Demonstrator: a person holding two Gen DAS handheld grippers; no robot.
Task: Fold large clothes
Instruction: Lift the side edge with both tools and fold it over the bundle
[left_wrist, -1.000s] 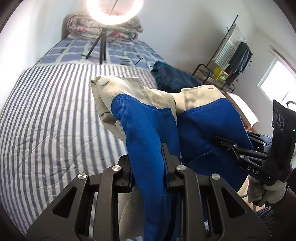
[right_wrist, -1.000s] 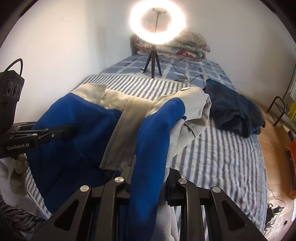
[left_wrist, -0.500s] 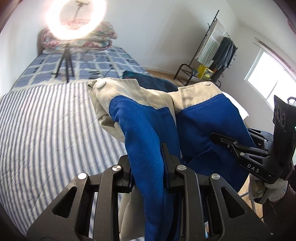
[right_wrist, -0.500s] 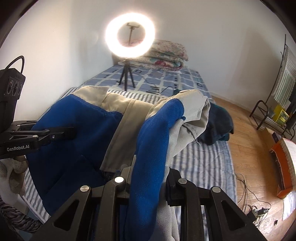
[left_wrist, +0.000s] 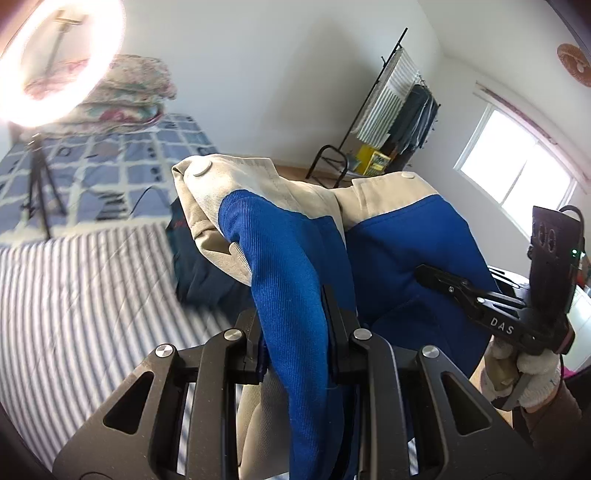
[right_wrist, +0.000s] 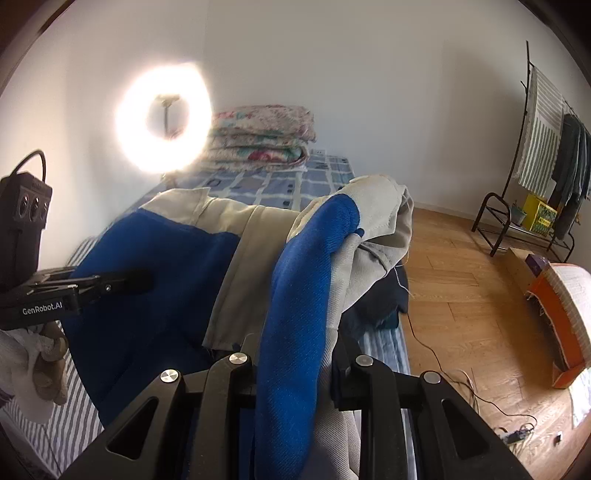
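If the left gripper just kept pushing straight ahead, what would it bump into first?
The left gripper is already clamped on the blue-and-beige jacket, so more jacket first; probably the dark clothes beyond.

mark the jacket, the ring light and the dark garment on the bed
jacket (left_wrist: 291, 280): left wrist view, blue panel gripped in the left claw (left_wrist: 291, 325).
ring light (right_wrist: 162, 122): right wrist view, glowing ring's left side.
dark garment (left_wrist: 199, 273): left wrist view, navy fabric on the striped bedding.
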